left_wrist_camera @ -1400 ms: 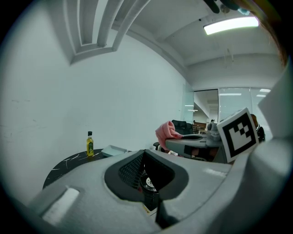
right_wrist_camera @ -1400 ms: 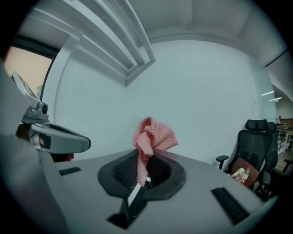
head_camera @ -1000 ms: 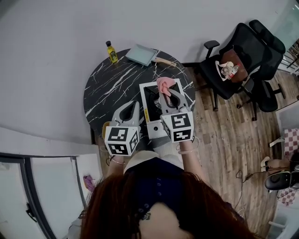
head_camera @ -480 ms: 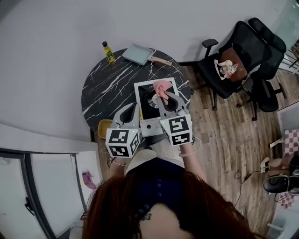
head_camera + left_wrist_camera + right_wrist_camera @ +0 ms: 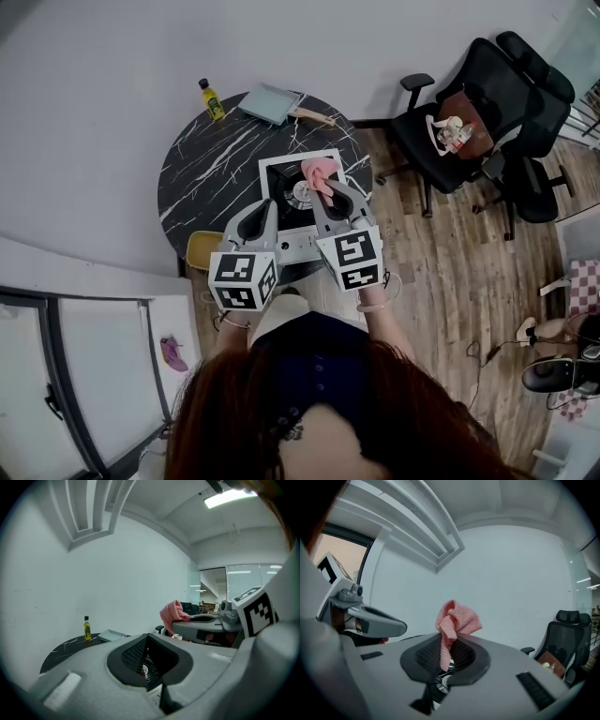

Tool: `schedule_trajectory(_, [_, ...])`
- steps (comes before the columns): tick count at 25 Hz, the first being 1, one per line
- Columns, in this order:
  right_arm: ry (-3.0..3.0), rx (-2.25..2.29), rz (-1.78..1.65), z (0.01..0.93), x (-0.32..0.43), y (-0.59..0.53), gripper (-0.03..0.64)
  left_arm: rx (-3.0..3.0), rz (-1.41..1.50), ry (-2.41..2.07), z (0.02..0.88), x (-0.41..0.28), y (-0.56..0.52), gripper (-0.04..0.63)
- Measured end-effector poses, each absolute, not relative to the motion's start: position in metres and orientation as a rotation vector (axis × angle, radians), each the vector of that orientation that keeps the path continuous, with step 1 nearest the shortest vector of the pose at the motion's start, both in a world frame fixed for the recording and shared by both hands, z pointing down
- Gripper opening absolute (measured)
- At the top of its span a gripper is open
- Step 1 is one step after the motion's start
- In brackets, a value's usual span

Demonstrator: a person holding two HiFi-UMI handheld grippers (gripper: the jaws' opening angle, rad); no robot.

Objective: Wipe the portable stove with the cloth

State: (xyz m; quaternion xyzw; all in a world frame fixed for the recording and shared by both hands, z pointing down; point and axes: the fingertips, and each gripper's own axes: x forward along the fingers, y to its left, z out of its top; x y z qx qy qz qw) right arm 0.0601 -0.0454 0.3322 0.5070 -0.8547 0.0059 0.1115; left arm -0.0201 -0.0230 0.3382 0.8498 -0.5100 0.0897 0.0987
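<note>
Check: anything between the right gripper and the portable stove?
Only the pink cloth, pinched in the right gripper and hanging above the portable stove. The right gripper view shows it; the head view agrees. Contact with the stove can't be told.

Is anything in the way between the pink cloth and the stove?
No, nothing visible is. The right gripper holds the pink cloth over the stove, and the right gripper view shows only the burner below the cloth's hanging end.
</note>
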Motion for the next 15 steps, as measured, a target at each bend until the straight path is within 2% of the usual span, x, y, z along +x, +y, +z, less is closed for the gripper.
schedule_trajectory(15, [-2.548, 1.479, -0.004, 0.322, 0.101, -0.011, 0.035, 2.499, 0.288, -1.547, 0.337, 0.016, 0.004, 0.012])
